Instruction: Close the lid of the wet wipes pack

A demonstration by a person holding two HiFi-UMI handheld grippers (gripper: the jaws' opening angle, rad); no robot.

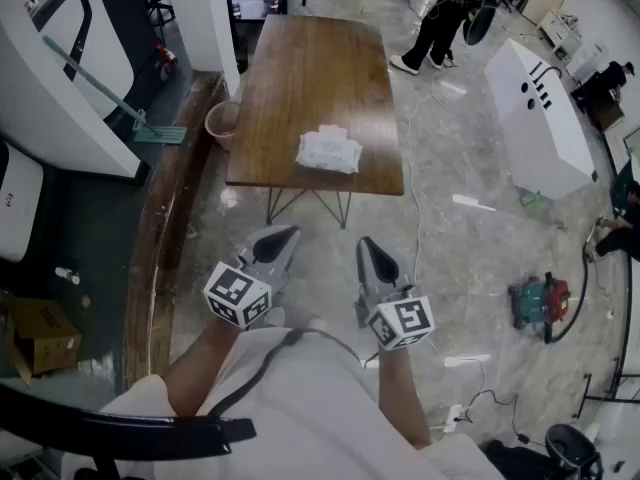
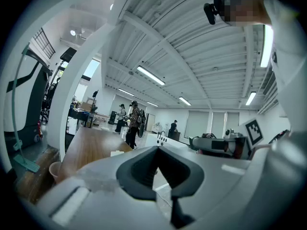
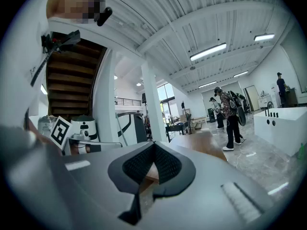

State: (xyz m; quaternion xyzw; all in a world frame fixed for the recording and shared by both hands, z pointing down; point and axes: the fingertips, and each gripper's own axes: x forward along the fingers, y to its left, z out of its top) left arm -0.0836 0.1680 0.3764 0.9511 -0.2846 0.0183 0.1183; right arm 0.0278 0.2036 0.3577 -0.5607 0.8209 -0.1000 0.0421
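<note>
The wet wipes pack (image 1: 328, 151), white and crinkled, lies on the near half of a long wooden table (image 1: 300, 68), well ahead of me. Whether its lid stands open I cannot tell from this distance. I hold both grippers close to my body, short of the table and pointing at it. The left gripper (image 1: 288, 232) is shut and holds nothing, and so is the right gripper (image 1: 366, 243). In the left gripper view the closed left gripper (image 2: 156, 147) fills the bottom, with the pack (image 2: 116, 153) a small white patch on the table beyond. The right gripper (image 3: 154, 143) shows its jaws together, the table (image 3: 194, 142) behind them.
A pale bucket (image 1: 222, 121) stands at the table's left side, next to a green mop (image 1: 150, 128). A white counter (image 1: 535, 108) is at the right, a red and green machine (image 1: 540, 300) and cables lie on the floor. People (image 1: 440, 18) stand beyond the table. A cardboard box (image 1: 40, 333) sits at the left.
</note>
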